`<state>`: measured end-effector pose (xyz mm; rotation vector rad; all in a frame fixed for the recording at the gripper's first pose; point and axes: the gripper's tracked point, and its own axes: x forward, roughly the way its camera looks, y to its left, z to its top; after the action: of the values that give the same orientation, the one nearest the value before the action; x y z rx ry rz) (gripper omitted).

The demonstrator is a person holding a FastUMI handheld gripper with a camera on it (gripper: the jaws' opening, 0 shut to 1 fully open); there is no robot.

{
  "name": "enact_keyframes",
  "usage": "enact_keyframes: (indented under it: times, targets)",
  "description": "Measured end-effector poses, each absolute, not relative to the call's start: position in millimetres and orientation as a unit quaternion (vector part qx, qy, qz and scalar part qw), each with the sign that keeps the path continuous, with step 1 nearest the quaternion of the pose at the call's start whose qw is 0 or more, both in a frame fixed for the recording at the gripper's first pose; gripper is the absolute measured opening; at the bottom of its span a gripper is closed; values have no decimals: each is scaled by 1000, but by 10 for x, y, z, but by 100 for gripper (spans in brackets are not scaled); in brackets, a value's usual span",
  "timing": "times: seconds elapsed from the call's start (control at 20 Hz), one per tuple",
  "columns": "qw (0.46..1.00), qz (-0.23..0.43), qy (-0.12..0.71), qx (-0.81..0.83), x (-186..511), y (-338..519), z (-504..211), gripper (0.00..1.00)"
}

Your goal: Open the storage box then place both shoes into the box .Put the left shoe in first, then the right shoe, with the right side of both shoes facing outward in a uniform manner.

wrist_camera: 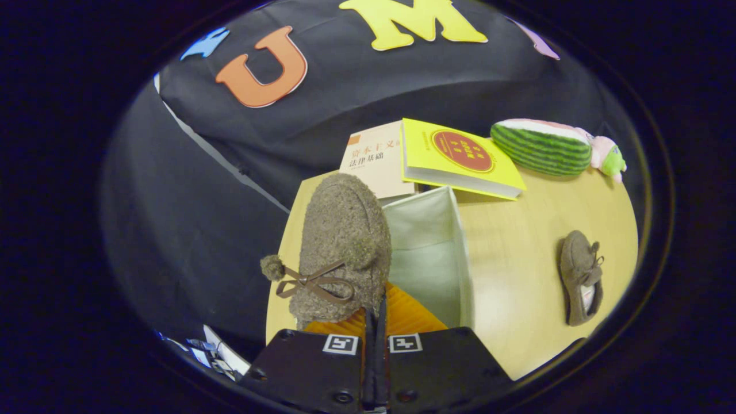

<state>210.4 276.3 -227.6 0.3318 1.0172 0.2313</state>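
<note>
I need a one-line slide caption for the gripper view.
Gripper shut on a fuzzy shoe held above the open box; second shoe lies on the table.

The held shoe (pixel 342 247) is rough, woolly fleece — nubbly and matt — with a smooth ribbon bow and a fuzzy pompom. The second shoe (pixel 581 276) looks like the same matt fleece. The storage box (pixel 428 253) has pale woven cloth walls. The table (pixel 517 241) is smooth light wood. Two books (pixel 454 158) have paper covers — slightly glossy. The watermelon plush (pixel 543 146) is soft fabric.
</note>
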Motion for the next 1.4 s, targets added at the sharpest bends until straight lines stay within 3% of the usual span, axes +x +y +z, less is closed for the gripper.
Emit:
enact_keyframes:
  times: [0.25, 0.4, 0.6, 0.85, 1.0, 1.4]
  targets:
    - [852, 91, 498, 130, 2014, 2944, -2682, 7]
    - [864, 92, 483, 107, 2039, 2995, -2636, 16]
    - [884, 85, 458, 44, 2050, 2869, -2459, 58]
    - [910, 46, 411, 4, 2098, 2559, -2116, 70]
    - [909, 59, 412, 6, 2019, 2434, -1991, 83]
    - [910, -14, 413, -41, 2016, 1259, -1812, 85]
